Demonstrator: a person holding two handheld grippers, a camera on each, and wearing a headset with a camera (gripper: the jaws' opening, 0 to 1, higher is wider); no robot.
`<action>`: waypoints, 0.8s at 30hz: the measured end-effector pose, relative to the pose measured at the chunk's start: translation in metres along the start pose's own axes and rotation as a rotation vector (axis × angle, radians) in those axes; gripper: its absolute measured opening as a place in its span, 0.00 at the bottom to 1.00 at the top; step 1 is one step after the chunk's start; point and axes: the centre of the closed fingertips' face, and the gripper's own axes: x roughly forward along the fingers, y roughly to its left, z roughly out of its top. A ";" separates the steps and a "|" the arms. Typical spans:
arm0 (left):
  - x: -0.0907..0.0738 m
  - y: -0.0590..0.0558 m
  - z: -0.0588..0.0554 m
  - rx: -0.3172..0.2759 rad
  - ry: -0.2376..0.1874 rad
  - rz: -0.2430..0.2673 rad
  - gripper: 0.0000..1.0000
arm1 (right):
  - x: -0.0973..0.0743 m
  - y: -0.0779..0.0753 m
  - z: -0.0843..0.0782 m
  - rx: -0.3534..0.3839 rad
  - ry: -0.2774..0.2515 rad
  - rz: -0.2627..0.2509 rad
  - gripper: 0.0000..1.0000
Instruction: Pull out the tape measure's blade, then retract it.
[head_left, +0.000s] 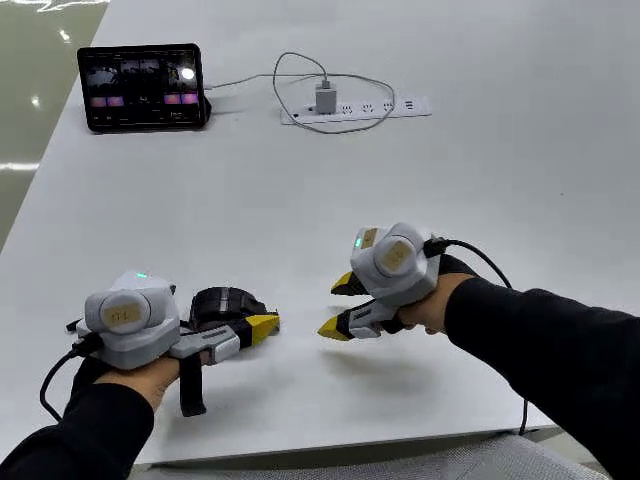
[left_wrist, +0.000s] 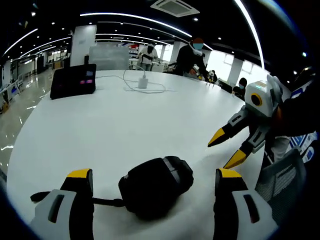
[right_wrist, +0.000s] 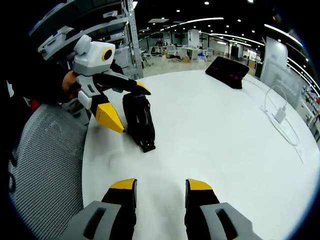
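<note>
A black tape measure (head_left: 222, 303) lies on the white table (head_left: 300, 200) at the near left, its blade not pulled out. My left gripper (head_left: 255, 312) is open with its yellow-tipped jaws on either side of the case (left_wrist: 157, 186), clear of it. The tape measure's black strap (left_wrist: 75, 200) trails toward the left jaw. My right gripper (head_left: 338, 306) hovers open a short way to the right, its tips pointing at the tape measure (right_wrist: 140, 117). In the right gripper view my own jaws (right_wrist: 161, 186) hold nothing, and the left gripper (right_wrist: 125, 102) straddles the case.
A dark tablet (head_left: 143, 87) stands at the far left. A white power strip (head_left: 370, 108) with a charger (head_left: 326, 98) and looped cable lies at the back. The table's front edge runs just below my hands. A mesh chair (right_wrist: 45, 165) is beside the table.
</note>
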 end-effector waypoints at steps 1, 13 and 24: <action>-0.002 -0.002 -0.001 0.005 0.006 -0.023 0.99 | -0.004 -0.001 -0.005 0.007 0.002 -0.005 0.36; -0.021 0.002 -0.003 0.066 0.030 -0.111 0.99 | -0.043 -0.011 -0.043 0.083 0.000 -0.062 0.44; -0.039 0.018 -0.006 0.096 0.049 -0.121 0.99 | -0.080 -0.017 -0.067 0.125 -0.025 -0.109 0.49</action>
